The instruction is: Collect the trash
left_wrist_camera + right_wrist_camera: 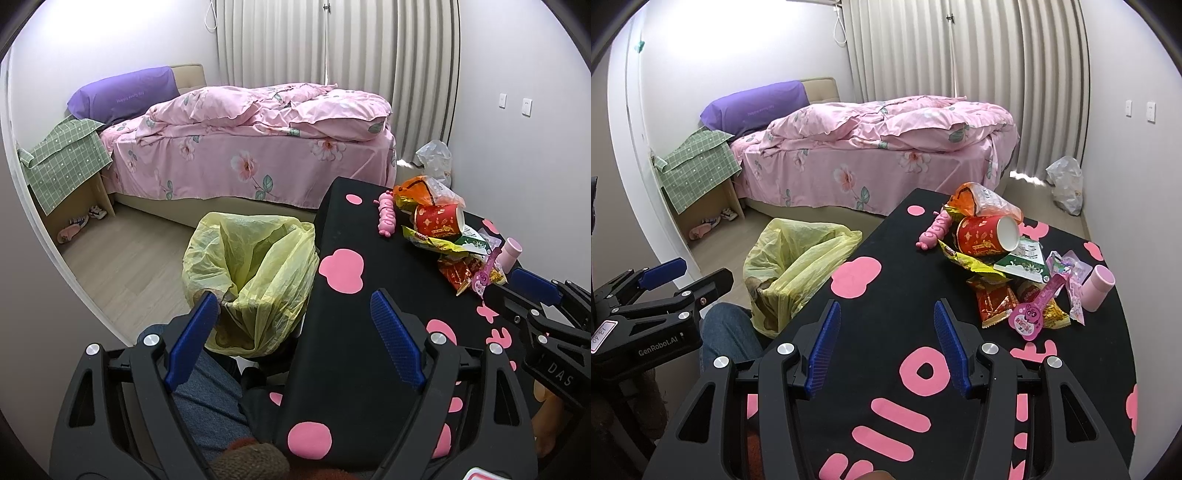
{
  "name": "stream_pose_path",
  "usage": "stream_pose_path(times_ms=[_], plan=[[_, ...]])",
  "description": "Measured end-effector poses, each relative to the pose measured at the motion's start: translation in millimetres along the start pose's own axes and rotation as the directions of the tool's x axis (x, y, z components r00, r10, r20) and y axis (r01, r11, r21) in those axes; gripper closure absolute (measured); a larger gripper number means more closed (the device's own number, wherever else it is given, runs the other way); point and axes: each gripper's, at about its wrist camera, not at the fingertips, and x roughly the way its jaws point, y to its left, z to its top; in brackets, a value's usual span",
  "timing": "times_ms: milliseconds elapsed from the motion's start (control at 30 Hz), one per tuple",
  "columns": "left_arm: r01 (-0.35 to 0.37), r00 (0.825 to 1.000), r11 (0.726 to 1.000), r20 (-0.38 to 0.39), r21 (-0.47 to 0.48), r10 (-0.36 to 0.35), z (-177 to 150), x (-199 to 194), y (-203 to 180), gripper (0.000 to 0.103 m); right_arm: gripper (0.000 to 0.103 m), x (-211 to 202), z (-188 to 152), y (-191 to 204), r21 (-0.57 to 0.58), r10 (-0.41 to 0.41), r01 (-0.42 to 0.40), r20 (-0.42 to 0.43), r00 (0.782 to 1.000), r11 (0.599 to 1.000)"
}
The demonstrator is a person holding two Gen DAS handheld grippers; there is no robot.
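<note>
Both sets of blue fingers stand wide apart, holding nothing. The right gripper (886, 343) hovers over the black table with pink shapes (886, 295), and the left gripper (295, 328) hangs over that table's near-left edge. Past the right gripper, on the table's far right, sits the trash heap: a red paper cup (988, 234) on its side atop crumpled snack wrappers (993, 306). Left of the table, on the floor, the yellow-lined bin (251, 273) gapes open.
</note>
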Motion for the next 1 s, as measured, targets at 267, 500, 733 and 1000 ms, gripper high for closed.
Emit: stream_pose_path(times_ms=[267, 500, 733, 1000], plan=[[0.0, 1.0, 1.0, 0.002, 0.0, 0.0, -0.6, -0.3, -0.5, 0.022, 0.053, 0.0, -0.2, -0.7, 0.0, 0.001, -0.001, 0.001, 1.0, 1.0], [0.0, 1.0, 1.0, 0.003, -0.001, 0.0, -0.8, -0.6, -0.5, 0.022, 0.053, -0.1, 1.5, 1.1, 0.002, 0.001, -0.001, -0.002, 1.0, 1.0], [-0.001, 1.0, 1.0, 0.004, 0.0, 0.001, -1.4, -0.6, -0.4, 0.022, 0.053, 0.0, 1.2, 0.6, 0.001, 0.003, -0.003, -0.002, 1.0, 1.0], [0.0, 1.0, 1.0, 0.005, -0.001, 0.0, -1.6, -0.6, -0.2, 0.022, 0.053, 0.1, 1.0, 0.5, 0.003, 0.003, -0.003, -0.002, 1.0, 1.0]])
